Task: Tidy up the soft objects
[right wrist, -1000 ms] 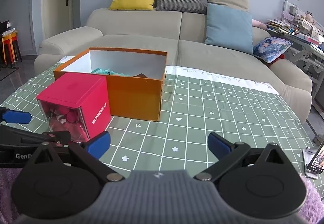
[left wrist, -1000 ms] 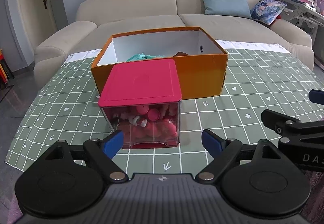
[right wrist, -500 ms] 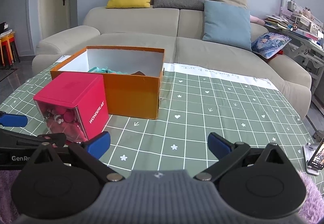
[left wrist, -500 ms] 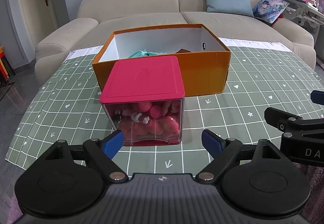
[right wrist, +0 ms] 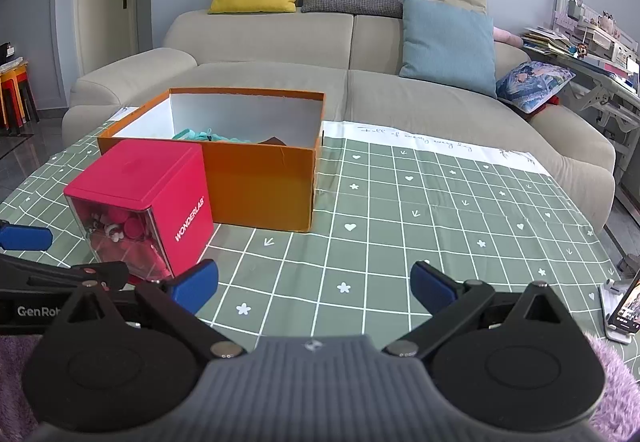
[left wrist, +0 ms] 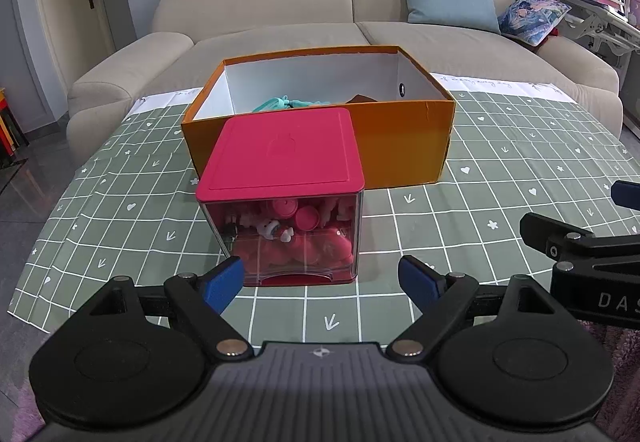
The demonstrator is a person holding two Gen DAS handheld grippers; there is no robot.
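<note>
- The pink-lidded cube box bears "WONDERLAB" in white letters running up its pink side; its clear front wall shows pink and white soft toys piled inside.
- The cube box stands upright on the surface, lid closed, just ahead of the left tongs, its clear face turned toward them; from the right tongs it lies ahead and to the left.
- Left tongs: blue fingertips spread wide, holding nothing, a little short of the cube's lower corners.
- Right tongs: spread wide too, holding nothing, over bare green checked cloth; "GenRo…" reads on the left tool's body, "DAS…" on the right one's.
- Behind the cube and touching or nearly touching it is an open orange cardboard box, long axis across the left tongs' view, holding a teal soft item and something brown.
- Beyond the boxes are a beige sofa with yellow, grey, tan and blue cushions, and handwriting on the cloth's white edge, too small to read.
- A phone on a stand sits at the right tongs' far right.
</note>
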